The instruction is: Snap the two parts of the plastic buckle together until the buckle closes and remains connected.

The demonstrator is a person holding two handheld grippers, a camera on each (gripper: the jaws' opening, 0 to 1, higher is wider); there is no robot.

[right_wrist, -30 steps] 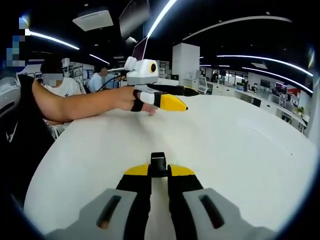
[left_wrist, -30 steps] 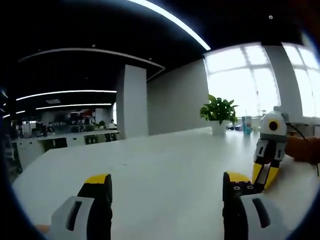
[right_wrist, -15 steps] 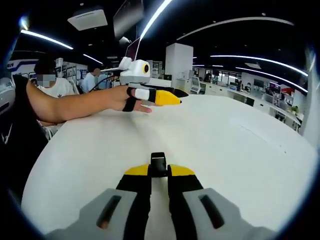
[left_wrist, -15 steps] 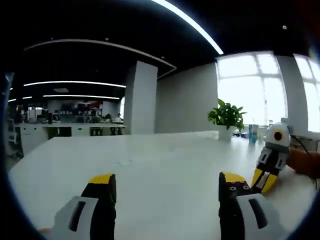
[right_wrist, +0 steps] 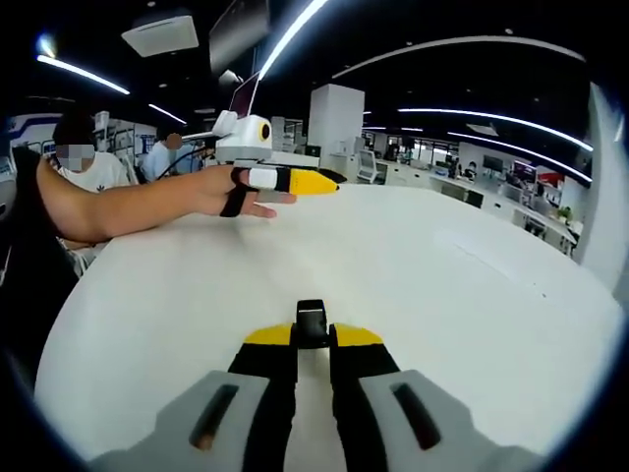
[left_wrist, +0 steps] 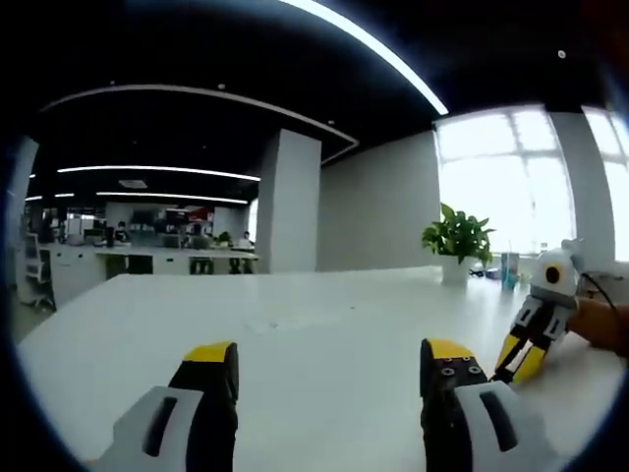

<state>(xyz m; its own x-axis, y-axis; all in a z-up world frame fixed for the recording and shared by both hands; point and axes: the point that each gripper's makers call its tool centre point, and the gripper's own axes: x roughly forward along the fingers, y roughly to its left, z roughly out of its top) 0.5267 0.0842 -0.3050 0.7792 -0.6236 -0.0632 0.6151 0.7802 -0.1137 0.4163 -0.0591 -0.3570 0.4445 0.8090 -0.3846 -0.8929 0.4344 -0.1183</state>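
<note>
Lifted and drawn farther off since a second ago: left gripper (right_wrist: 295,181), fingers spread wide and empty over the white tabletop (left_wrist: 324,334). Right gripper (right_wrist: 313,339) low over the tabletop, fingers pinching a black buckle part (right_wrist: 312,323). Mating part nowhere visible. Best to find it first, grip its body, line up prongs with socket, press straight.

Both views sit low over the white table (left_wrist: 324,334), facing roughly opposite ways; each sees the other claw.
</note>
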